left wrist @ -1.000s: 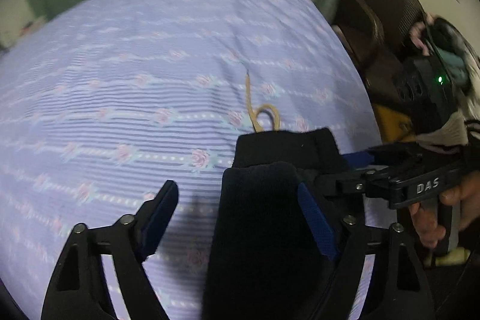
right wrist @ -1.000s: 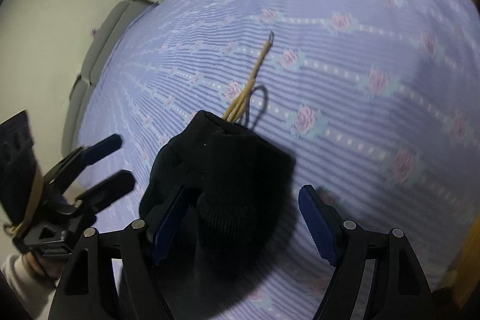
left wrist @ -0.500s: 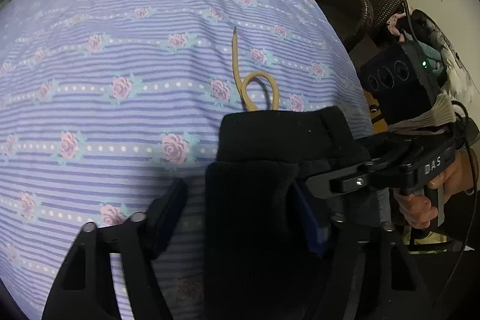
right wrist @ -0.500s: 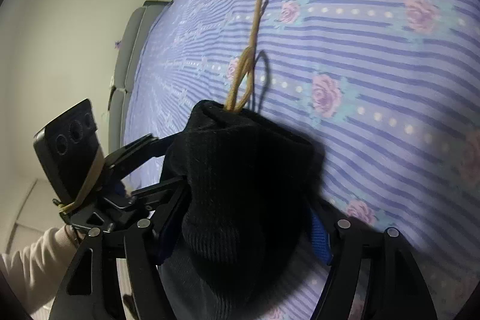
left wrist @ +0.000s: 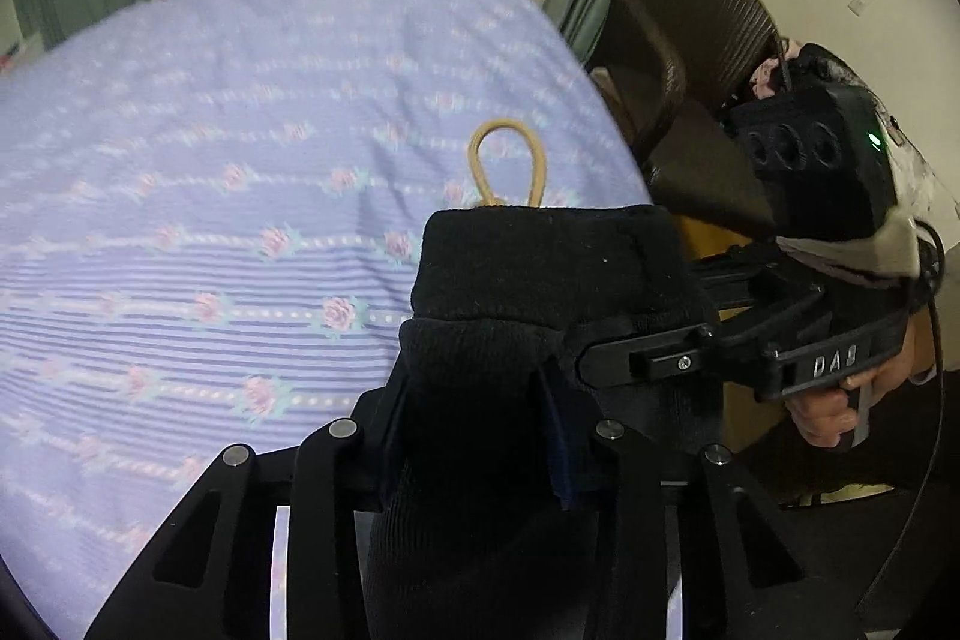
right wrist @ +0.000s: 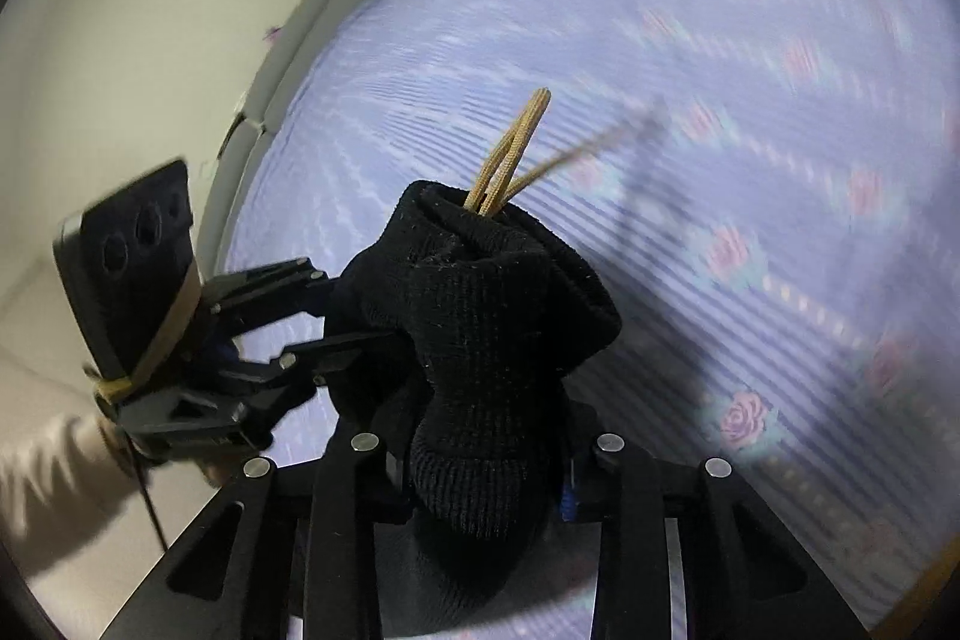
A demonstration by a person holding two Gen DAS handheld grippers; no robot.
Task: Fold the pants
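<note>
Black pants [left wrist: 540, 292] bunched upright above the striped bed [left wrist: 210, 220]; left tongs [left wrist: 474, 436] and right tongs [right wrist: 480, 460] both clamped on the waistband, side by side; tan cord [left wrist: 507, 166] pointing far; legs hanging near, below view.

Below my jaws: a bed [left wrist: 180, 220] covered by a lilac striped sheet [right wrist: 750, 160] printed with rows of pink roses. It extends toward 11 o'clock.
</note>
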